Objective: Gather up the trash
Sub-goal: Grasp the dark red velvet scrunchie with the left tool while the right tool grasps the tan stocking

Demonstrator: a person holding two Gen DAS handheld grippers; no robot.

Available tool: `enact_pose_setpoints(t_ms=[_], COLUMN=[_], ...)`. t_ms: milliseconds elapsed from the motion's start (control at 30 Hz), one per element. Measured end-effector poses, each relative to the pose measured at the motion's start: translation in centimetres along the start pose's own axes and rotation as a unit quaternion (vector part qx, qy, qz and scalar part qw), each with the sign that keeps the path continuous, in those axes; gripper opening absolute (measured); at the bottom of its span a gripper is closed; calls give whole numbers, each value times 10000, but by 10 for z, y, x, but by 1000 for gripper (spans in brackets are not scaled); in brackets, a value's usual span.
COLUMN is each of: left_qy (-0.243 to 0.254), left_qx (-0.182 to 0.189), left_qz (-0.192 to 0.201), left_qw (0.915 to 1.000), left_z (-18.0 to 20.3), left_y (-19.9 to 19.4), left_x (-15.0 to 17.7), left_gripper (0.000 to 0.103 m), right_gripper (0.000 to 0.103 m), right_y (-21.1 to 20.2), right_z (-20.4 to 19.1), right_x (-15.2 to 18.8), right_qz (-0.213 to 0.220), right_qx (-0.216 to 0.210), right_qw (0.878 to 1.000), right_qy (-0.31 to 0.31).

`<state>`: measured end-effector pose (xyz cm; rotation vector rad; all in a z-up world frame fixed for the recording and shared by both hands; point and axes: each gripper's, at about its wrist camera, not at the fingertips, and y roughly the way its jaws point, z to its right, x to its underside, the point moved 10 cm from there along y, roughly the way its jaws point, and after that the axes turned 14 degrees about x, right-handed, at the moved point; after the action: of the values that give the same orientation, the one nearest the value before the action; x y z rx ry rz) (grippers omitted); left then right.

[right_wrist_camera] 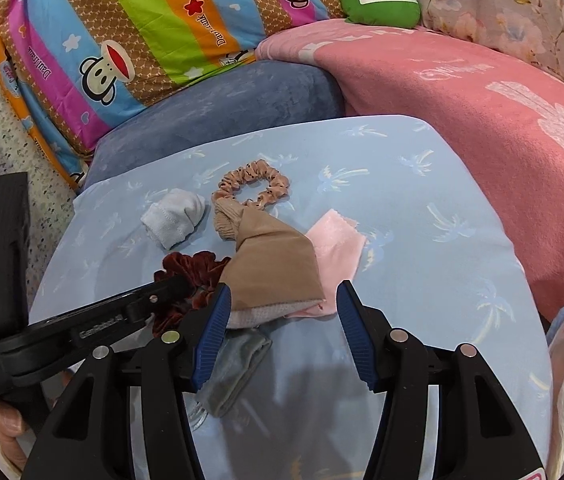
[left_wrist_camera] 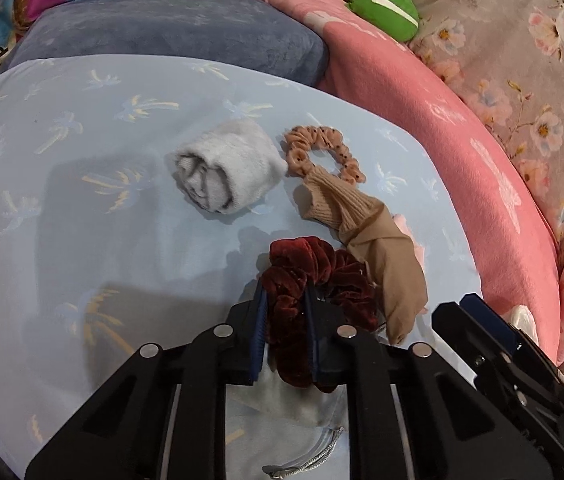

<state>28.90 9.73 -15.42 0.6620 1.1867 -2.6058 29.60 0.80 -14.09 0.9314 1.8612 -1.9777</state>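
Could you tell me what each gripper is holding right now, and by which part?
Left gripper pinches the dark red velvet scrunchie across one side of its ring; right gripper is open, holding nothing.

Both grippers same build: matte black plastic linkage arms with triangular cutouts, round silver pivot pins at the joints. Left gripper and right gripper each carry dark blue ribbed pads on the inner faces of the jaws. White embossed lettering on the left unit's side body. Bare skin, fingers on its handle.
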Motion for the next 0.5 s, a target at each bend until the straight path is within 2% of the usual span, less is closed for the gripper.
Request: enact_pose_setpoints(t_ms=[100, 200, 367, 400, 500], left_qy=[-27, -120, -108, -102, -101], left_qx=[-145, -100, -203, -204, -183], left_qz=[112, 166, 144, 138, 146], left_qw=[9998, 9997, 9996, 9996, 9997], left_z=[-7, -11, -15, -15, -14], left_y=[-7, -10, -7, -6, -7], left_x=[-3, -6, -9, -9, -10], left_gripper=[16, 16, 16, 16, 16], right_gripper=[54, 54, 54, 51, 32], right_y=[10, 21, 36, 38, 36], right_z=[-6, -14, -21, -20, -17], right_x=[0, 3, 13, 15, 16], right_qz=[-81, -203, -304, -301, -234], right_qx=[-44, -103, 8, 64, 220], right_qw=[10000, 9997, 9994, 9994, 9992], right_qy=[9, 1, -135, -156, -254])
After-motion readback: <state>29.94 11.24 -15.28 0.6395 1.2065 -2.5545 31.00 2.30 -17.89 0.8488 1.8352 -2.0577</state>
